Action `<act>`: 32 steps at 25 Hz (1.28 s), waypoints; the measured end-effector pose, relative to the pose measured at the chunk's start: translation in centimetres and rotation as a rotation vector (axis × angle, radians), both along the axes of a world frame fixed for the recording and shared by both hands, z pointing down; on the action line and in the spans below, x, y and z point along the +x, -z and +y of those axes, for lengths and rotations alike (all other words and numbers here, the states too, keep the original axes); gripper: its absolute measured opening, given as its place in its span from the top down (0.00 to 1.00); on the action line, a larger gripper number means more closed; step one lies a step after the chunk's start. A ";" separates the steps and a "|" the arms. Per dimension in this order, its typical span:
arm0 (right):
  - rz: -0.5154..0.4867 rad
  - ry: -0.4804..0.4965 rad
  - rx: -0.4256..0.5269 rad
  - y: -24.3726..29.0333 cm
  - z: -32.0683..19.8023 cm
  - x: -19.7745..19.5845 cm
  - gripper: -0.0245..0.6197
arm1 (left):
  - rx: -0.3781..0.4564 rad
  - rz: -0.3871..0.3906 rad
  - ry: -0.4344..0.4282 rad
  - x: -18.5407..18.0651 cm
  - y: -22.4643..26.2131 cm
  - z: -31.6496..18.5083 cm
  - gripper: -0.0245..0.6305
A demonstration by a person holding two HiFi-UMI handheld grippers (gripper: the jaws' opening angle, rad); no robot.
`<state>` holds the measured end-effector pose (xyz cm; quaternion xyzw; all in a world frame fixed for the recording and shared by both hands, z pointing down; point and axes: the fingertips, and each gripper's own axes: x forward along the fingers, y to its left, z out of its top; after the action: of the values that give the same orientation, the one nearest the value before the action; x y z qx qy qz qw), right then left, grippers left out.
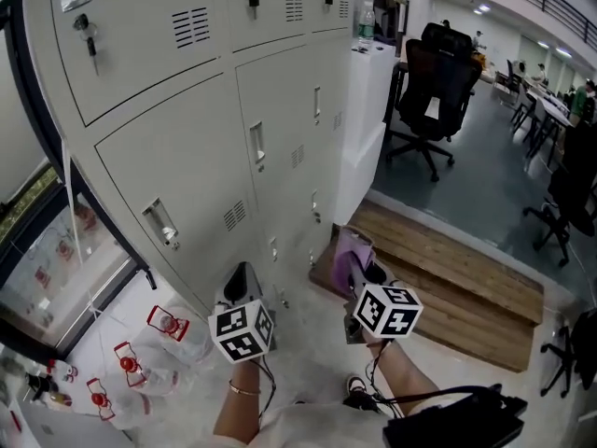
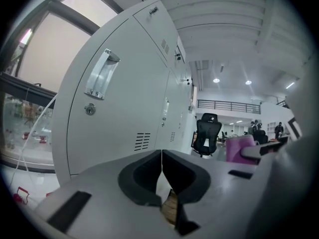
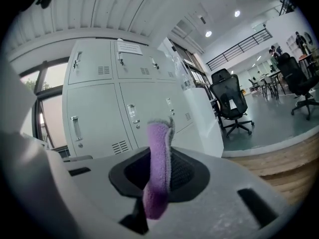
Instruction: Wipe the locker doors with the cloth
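A bank of grey locker doors (image 1: 187,147) with handles and vents rises ahead of me; it fills the left gripper view (image 2: 114,118) and stands across the right gripper view (image 3: 107,113). My right gripper (image 1: 359,271) is shut on a purple cloth (image 3: 158,168), which shows at its jaws in the head view (image 1: 347,253), a short way off the lower doors. My left gripper (image 1: 241,283) is shut with nothing in it (image 2: 162,178), held low near the bottom lockers.
A black office chair (image 1: 431,82) stands on the grey floor to the right. A wooden platform (image 1: 448,278) lies beside the lockers' end. Clear bags with red items (image 1: 140,353) lie at lower left. A white cabinet (image 1: 368,110) adjoins the lockers.
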<state>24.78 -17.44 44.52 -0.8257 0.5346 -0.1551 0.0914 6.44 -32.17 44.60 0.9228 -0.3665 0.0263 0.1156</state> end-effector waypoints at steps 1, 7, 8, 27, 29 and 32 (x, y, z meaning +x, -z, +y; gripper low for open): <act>0.001 0.021 -0.003 -0.1 -0.8 0.1 0.87 | -0.001 -0.002 0.019 -0.2 -0.1 -0.3 0.95; 0.026 0.212 0.009 0.9 -7.4 0.2 0.87 | 0.010 0.001 0.192 -2.0 0.3 -2.9 0.95; 0.031 0.250 0.010 1.1 -8.4 0.1 0.87 | 0.005 0.004 0.230 -2.4 0.2 -3.3 0.95; 0.085 0.729 0.060 2.7 -17.5 -6.7 0.87 | 0.004 -0.038 0.688 -11.8 0.6 -2.0 0.95; 0.122 0.748 0.069 3.1 -17.5 -7.5 0.87 | 0.009 -0.035 0.695 -12.3 0.8 -1.9 0.95; 0.146 0.772 0.082 4.0 -17.5 -8.7 0.87 | 0.014 -0.046 0.688 -13.0 1.2 -1.7 0.95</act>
<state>16.13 -34.95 40.56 -0.5685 0.8166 -0.0973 0.0210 -6.53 -33.91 43.42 0.7451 -0.6589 0.0039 0.1033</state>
